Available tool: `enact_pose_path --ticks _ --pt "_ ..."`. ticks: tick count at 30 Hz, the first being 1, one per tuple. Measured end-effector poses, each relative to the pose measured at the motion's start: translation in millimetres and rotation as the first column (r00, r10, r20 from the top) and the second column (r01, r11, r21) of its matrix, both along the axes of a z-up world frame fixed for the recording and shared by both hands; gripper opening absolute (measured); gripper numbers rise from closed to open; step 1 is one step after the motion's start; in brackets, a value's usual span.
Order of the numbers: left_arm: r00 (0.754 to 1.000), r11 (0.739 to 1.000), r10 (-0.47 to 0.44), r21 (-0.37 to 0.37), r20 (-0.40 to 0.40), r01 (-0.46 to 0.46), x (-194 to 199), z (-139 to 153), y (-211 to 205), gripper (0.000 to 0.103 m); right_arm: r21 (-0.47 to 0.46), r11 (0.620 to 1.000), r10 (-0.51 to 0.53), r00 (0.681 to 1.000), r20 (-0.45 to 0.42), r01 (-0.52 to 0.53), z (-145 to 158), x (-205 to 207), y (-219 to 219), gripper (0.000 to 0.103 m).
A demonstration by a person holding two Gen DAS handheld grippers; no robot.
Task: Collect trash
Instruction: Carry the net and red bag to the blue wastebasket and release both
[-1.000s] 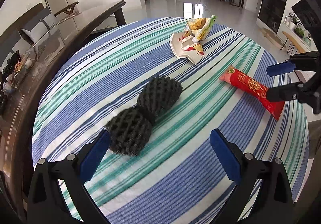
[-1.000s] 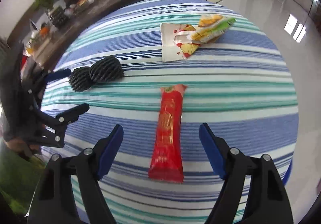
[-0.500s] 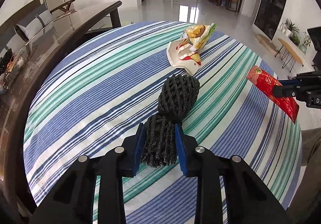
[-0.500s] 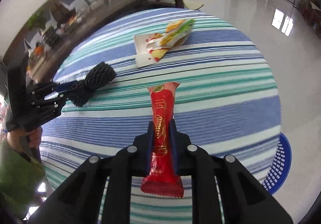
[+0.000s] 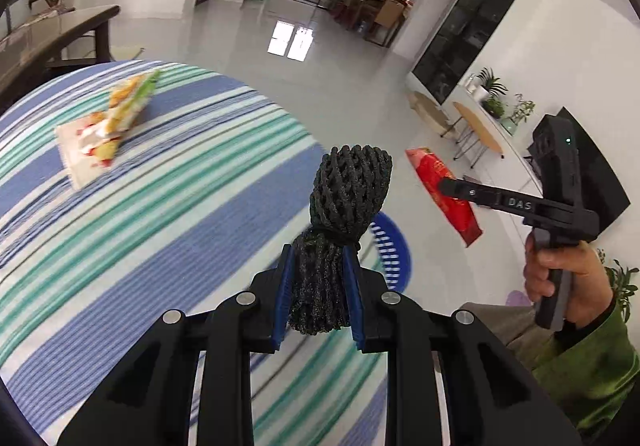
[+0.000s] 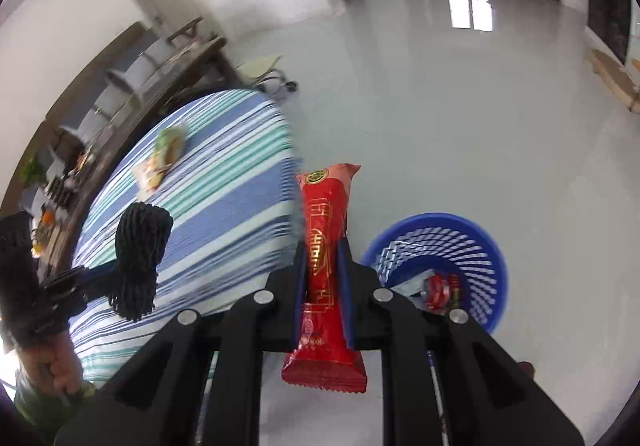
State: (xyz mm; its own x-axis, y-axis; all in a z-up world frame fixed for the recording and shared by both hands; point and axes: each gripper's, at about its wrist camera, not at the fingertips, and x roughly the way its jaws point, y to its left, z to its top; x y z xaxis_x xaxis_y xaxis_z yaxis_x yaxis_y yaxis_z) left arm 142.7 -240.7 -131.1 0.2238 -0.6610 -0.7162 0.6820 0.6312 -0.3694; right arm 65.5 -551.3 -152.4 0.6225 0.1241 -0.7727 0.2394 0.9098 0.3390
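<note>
The left gripper [image 5: 318,288] is closing on the black foam net [image 5: 340,222]. The right gripper [image 6: 323,300] clamps the red wrapper [image 6: 325,266], blue basket [image 6: 486,246] just beyond its right finger.

The black net [image 5: 347,202] looks like soft, bumpy foam mesh, dull and not shiny. The red wrapper [image 6: 325,274] is thin, shiny plastic with gold print and a crinkly sealed end. The tablecloth [image 5: 160,230] is woven cloth with stripes, matt and soft-looking. The blue basket [image 6: 472,242] is hard plastic with slits in its wall. The floor [image 6: 440,118] is smooth and glossy, like a mirror. The snack bags [image 5: 100,126] near the far edge of the tablecloth look like shiny plastic.
</note>
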Motion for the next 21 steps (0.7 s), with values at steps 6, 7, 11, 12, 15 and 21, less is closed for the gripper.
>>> enact_pose_path --ticks 6,7,11,12,15,21 --pt "0.997 0.999 -0.048 0.014 -0.067 0.049 -14 -21 -107 0.024 -0.042 0.996 -0.085 0.996 -0.025 0.084 -24 -12 -54 0.014" --pt "0.995 0.999 -0.046 0.02 -0.084 0.048 -15 -28 -125 0.024 -0.045 0.995 -0.095 0.995 -0.031 0.094 -30 -12 -62 0.014" --pt "0.991 0.998 -0.033 0.057 -0.133 0.041 -19 -58 -179 0.025 -0.026 0.99 -0.139 0.989 -0.056 0.138 -58 -12 -98 0.014" --pt "0.989 0.997 -0.031 0.066 -0.143 0.041 -20 -65 -190 0.025 -0.018 0.989 -0.146 0.988 -0.059 0.145 -64 -11 -102 0.014" --pt "0.989 0.994 -0.033 0.098 -0.147 0.048 -22 -86 -220 0.025 0.035 0.986 -0.162 0.984 -0.07 0.165 -80 -9 -116 0.014" --pt "0.994 0.989 -0.01 0.147 -0.108 0.026 -13 -112 -254 0.046 0.109 0.978 -0.171 0.981 -0.091 0.181 -108 -1 -130 0.024"
